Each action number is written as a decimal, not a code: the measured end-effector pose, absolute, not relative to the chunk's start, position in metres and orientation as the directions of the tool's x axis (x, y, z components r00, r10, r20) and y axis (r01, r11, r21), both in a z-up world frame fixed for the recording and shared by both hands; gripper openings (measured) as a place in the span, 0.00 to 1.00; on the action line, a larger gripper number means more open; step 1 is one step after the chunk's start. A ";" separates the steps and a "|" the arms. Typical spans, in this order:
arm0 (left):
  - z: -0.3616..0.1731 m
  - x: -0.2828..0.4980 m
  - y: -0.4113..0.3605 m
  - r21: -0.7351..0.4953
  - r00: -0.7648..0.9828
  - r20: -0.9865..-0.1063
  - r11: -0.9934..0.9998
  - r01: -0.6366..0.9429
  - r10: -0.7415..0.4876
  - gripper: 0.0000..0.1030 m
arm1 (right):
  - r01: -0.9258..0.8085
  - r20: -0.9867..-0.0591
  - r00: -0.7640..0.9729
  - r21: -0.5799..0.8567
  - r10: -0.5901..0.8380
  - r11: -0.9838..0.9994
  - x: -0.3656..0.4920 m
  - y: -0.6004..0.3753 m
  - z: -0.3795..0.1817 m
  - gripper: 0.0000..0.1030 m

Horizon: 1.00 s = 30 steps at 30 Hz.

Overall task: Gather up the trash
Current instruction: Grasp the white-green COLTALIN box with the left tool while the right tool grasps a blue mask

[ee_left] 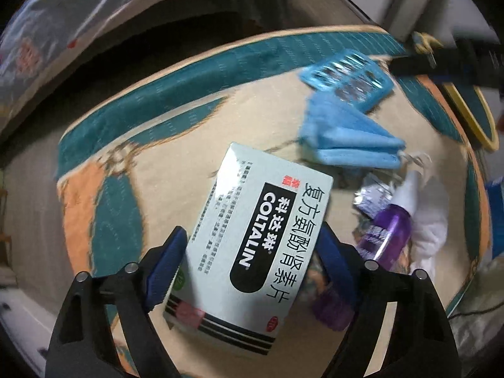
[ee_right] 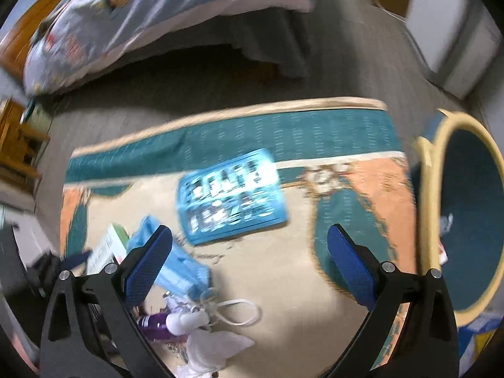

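**A:** Between the blue pads of our left gripper (ee_left: pixel 252 252) lies the medicine box (ee_left: pixel 252 236), flat on the patterned rug (ee_left: pixel 157 163). Are we gripping it?

**B:** We cannot call it a grip. The jaws stand wide on either side of the box, the left pad at or near its long edge and the right pad close beside the other. We judge the step to be the closing. To do it well, we square the pads to the long edges, so that the box does not twist out.

**A:** And our right gripper (ee_right: pixel 249 264)?

**B:** Spread, with nothing between the pads; it hangs over bare rug, near the blue blister pack (ee_right: pixel 233 198).

**A:** What crowds us?

**B:** To the right of the box, close by, lie a purple spray bottle (ee_left: pixel 393 226), a crumpled foil wrapper (ee_left: pixel 371 198) and white tissue (ee_left: pixel 431 220); our right pad risks nudging the bottle. The folded blue mask (ee_left: pixel 340 132) lies beyond the far end of the box.

**A:** Where is the open room?

**B:** Rug to the left of the box is bare up to its teal border. The bin (ee_right: pixel 466 214), yellow-rimmed, stands at the right edge of the rug, so we judge that the carry passes over the clutter.
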<state>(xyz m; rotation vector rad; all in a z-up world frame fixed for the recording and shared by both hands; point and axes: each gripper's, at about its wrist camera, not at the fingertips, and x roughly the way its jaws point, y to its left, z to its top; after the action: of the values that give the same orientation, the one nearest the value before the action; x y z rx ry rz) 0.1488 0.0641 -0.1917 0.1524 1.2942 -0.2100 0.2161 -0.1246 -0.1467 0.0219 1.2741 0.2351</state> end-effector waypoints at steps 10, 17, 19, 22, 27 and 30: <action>-0.191 0.153 0.107 -0.008 0.252 -0.967 0.996 0.091 -0.030 0.77 | -0.383 -0.953 0.166 0.176 0.255 0.907 0.196 -0.073 -0.166 0.63; -0.188 0.156 0.093 -0.002 0.270 -0.962 0.994 0.105 -0.030 0.77 | -0.412 -0.956 0.093 0.218 0.278 0.885 0.187 -0.063 -0.173 0.21; -0.184 0.154 0.087 -0.002 0.286 -0.958 0.994 0.106 -0.033 0.77 | -0.400 -0.947 0.112 0.233 0.299 0.887 0.188 -0.067 -0.165 0.18; -0.175 0.154 0.084 -0.013 0.314 -0.949 0.995 0.095 -0.043 0.77 | -0.379 -0.934 0.156 0.244 0.321 0.893 0.189 -0.077 -0.149 0.18; -0.156 0.157 0.072 -0.011 0.381 -0.923 0.995 0.099 -0.048 0.77 | -0.310 -0.914 0.243 0.244 0.325 0.919 0.193 -0.104 -0.123 0.18; -0.141 0.157 0.060 -0.004 0.427 -0.903 0.993 0.116 -0.053 0.77 | -0.257 -0.903 0.305 0.228 0.302 0.939 0.194 -0.127 -0.106 0.18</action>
<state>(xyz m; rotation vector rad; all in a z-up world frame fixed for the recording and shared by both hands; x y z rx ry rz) 0.1571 0.0595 -0.1406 0.0620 1.1248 -0.1059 0.1945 -0.1275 -0.1059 0.0428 1.2053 0.3708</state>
